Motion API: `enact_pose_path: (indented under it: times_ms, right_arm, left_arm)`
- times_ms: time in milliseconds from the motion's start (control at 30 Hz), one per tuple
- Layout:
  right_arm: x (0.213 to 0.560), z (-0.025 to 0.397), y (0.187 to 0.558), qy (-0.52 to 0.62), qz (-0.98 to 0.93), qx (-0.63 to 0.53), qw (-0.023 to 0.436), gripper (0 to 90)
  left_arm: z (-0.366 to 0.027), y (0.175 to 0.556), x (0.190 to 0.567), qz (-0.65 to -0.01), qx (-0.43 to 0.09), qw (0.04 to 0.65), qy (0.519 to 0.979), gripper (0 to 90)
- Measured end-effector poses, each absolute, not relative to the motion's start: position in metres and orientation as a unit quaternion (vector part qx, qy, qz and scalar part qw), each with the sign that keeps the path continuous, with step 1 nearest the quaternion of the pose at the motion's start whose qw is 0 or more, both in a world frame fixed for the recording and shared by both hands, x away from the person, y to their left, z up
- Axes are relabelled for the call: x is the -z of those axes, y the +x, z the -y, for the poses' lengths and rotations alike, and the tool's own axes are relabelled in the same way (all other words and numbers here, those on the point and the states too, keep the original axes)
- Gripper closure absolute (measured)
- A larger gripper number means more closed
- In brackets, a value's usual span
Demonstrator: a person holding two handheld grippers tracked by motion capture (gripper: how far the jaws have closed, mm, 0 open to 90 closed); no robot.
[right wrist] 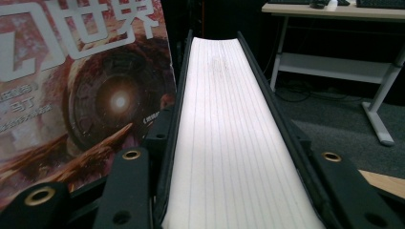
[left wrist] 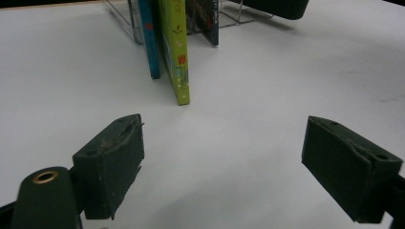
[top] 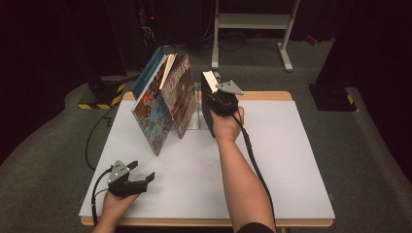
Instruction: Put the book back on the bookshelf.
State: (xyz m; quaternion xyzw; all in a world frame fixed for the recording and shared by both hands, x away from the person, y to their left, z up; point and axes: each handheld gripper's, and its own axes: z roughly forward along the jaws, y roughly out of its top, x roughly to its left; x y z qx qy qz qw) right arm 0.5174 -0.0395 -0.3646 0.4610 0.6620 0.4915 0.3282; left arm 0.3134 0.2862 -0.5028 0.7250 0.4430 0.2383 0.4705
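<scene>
Several books lean to the left in a clear rack [top: 196, 110] at the back middle of the white table [top: 282, 160]. Among them are a blue illustrated book [top: 153, 116] and a red-brown book [top: 180, 97]. Just right of them, my right gripper [top: 212, 93] is shut on an upright black book [top: 208, 119], gripping it from above. Its white page edges [right wrist: 224, 119] run between the jaws, and the red-brown cover [right wrist: 86, 95] stands close at the left. My left gripper [top: 142, 171] rests open near the front left, with nothing between its fingers [left wrist: 112, 160]. It faces the book spines [left wrist: 176, 57].
Dark floor surrounds the table, with a white desk frame [top: 252, 22] behind it. A yellow-and-black striped base [top: 99, 99] sits at the back left. Cables trail from both grippers across the table and over its front edge.
</scene>
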Motion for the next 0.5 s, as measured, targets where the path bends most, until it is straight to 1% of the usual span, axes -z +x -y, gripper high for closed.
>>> enact_pose_path:
  times_ms: [500]
  right_arm:
    - [0.372, 0.029, 0.538, 0.461, -0.652, -0.495, 0.342, 52.8]
  left_arm:
    - [-0.286, 0.313, 0.503, -0.444, -0.238, 0.474, 0.722, 14.7]
